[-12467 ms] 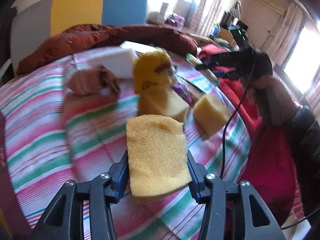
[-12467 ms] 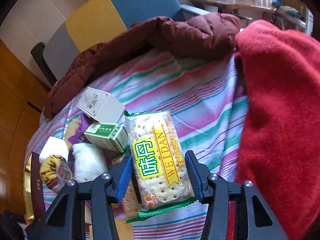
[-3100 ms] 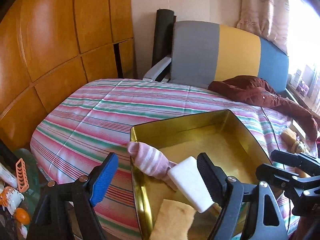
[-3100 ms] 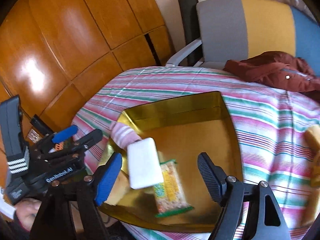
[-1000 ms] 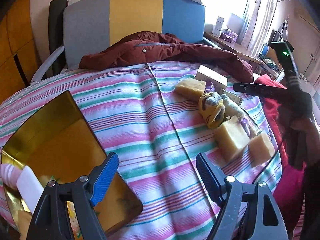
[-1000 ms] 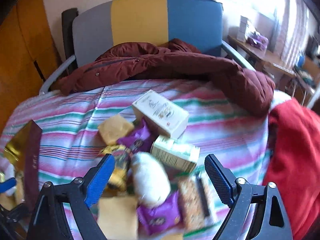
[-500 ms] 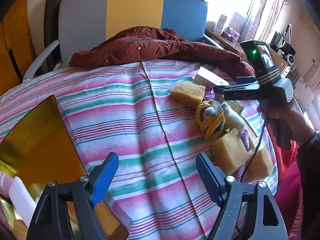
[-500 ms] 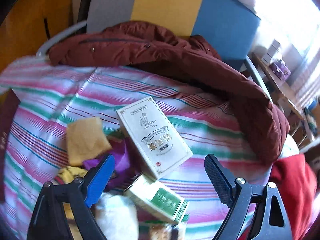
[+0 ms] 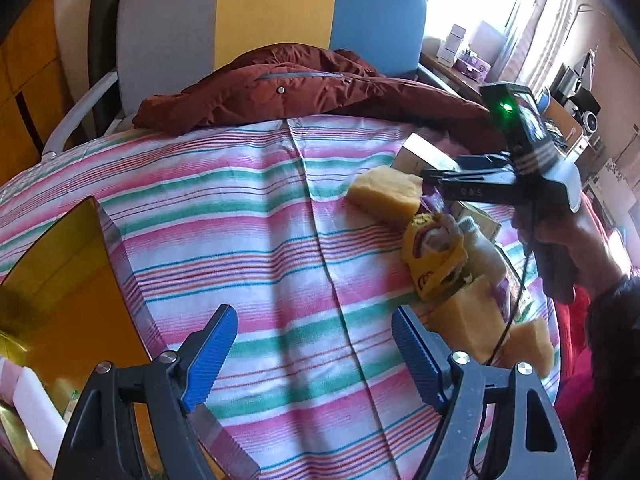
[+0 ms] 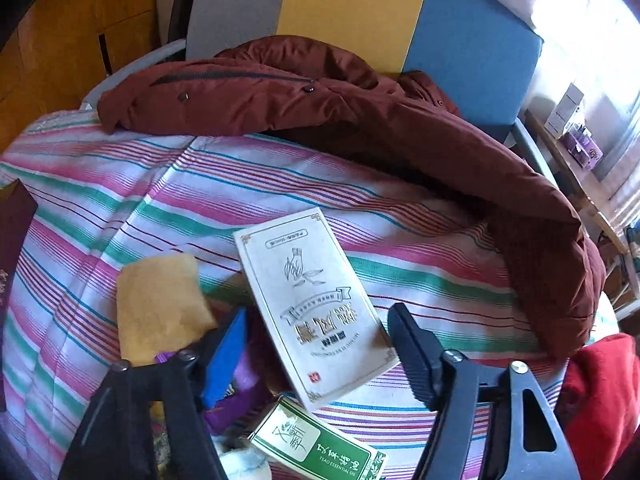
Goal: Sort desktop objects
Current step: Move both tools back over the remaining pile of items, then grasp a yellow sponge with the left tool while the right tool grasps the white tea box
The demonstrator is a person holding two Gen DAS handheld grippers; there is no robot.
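My right gripper (image 10: 320, 344) is open, one jaw on each side of a white tea box (image 10: 312, 304) that lies on the striped cloth. A yellow sponge (image 10: 160, 304) lies to its left, a green box (image 10: 320, 448) and a purple packet (image 10: 236, 392) below it. My left gripper (image 9: 312, 352) is open and empty above the cloth. To its right lie a sponge (image 9: 384, 196), a yellow plush toy (image 9: 432, 260) and two more sponges (image 9: 468, 324). The right gripper (image 9: 440, 178) shows there over the pile. The gold tray (image 9: 56, 280) at left holds a white block (image 9: 36, 412).
A maroon jacket (image 9: 288, 84) lies across the back of the table, in front of a grey, yellow and blue chair (image 9: 272, 8). A red cloth (image 10: 600, 400) hangs at the right edge. The striped cloth (image 9: 240, 216) covers the table.
My right gripper has come down closer to the white tea box, which now lies between its jaws. My left gripper has drifted slightly toward the pile. Both stayed open.
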